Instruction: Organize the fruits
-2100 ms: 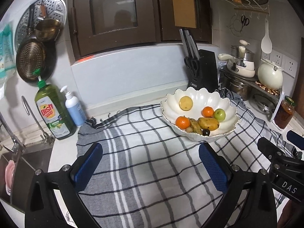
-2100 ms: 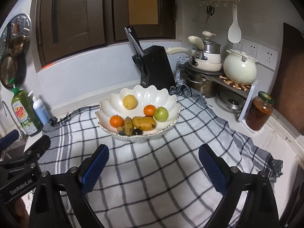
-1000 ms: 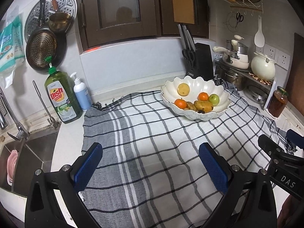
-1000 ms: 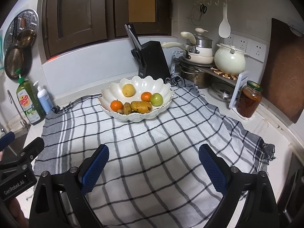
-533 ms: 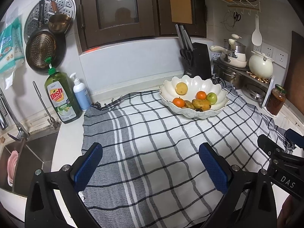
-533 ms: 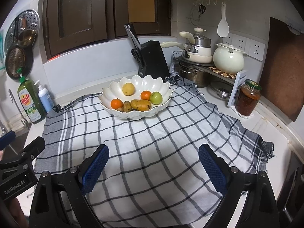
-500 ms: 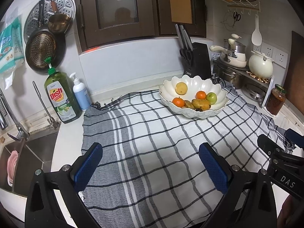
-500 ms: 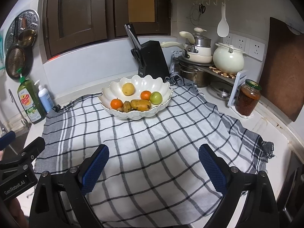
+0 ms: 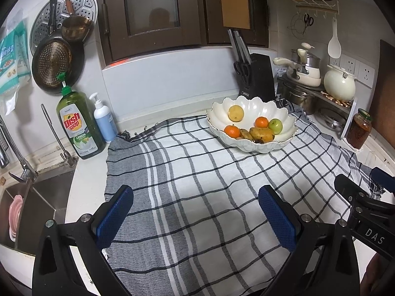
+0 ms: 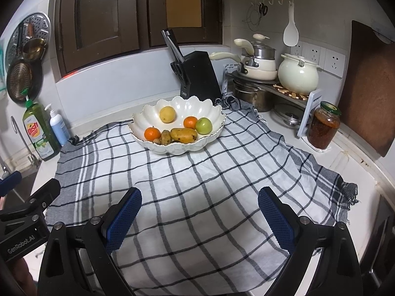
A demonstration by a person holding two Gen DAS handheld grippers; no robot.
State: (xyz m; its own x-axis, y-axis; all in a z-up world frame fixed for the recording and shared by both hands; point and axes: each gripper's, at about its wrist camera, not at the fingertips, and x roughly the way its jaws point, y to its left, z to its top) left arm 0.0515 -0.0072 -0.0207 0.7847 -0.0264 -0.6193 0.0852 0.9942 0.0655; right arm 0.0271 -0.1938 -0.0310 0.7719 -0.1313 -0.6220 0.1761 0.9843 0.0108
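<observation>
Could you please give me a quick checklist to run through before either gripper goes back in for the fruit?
1. Left gripper open and holding nothing: ok.
2. Right gripper open and holding nothing: ok.
3. Path to the white bowl over the checked cloth free of obstacles: ok.
4. Fruit reachable from above: ok; the green apple, mango and yellow fruit lie exposed in the bowl.
5. Bowl steady on the cloth: cannot tell; the cloth is wrinkled near it.
6. Clearance from the glass jar and knife block: ok, both stand apart from the bowl.
</observation>
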